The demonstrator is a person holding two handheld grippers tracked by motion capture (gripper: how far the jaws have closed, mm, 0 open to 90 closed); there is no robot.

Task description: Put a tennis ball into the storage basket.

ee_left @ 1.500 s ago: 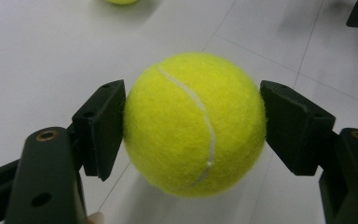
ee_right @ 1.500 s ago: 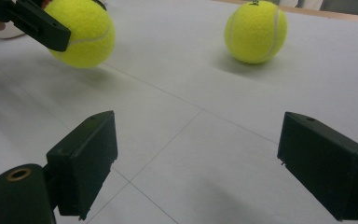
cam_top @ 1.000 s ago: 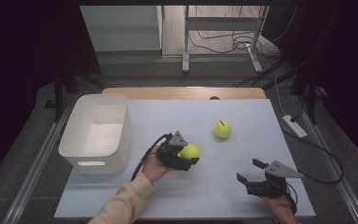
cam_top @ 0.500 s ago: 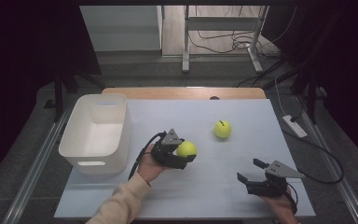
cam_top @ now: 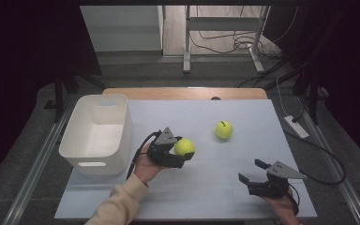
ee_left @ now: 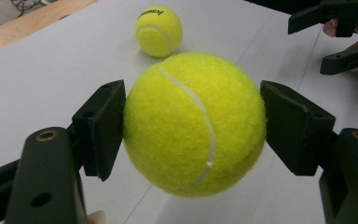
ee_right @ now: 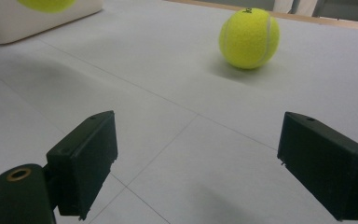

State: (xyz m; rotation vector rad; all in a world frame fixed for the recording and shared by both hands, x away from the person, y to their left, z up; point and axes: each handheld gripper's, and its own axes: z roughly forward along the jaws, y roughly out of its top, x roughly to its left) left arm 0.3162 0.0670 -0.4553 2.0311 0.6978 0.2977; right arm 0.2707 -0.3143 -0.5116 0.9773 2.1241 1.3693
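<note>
With my left gripper (cam_top: 180,154) jaws clamped on the tennis ball (cam_top: 185,147) just above the surface, I should keep that squeeze and carry it toward nine o'clock over the white bin (cam_top: 77,145), while my right gripper (cam_top: 253,171) waits with jaws apart.

A table (cam_top: 206,187) with a pale grey top and a wooden strip along its far edge bears a white plastic bin (cam_top: 97,127) at its left and one yellow tennis ball (cam_top: 223,129) right of the middle, well apart from the bin.
</note>
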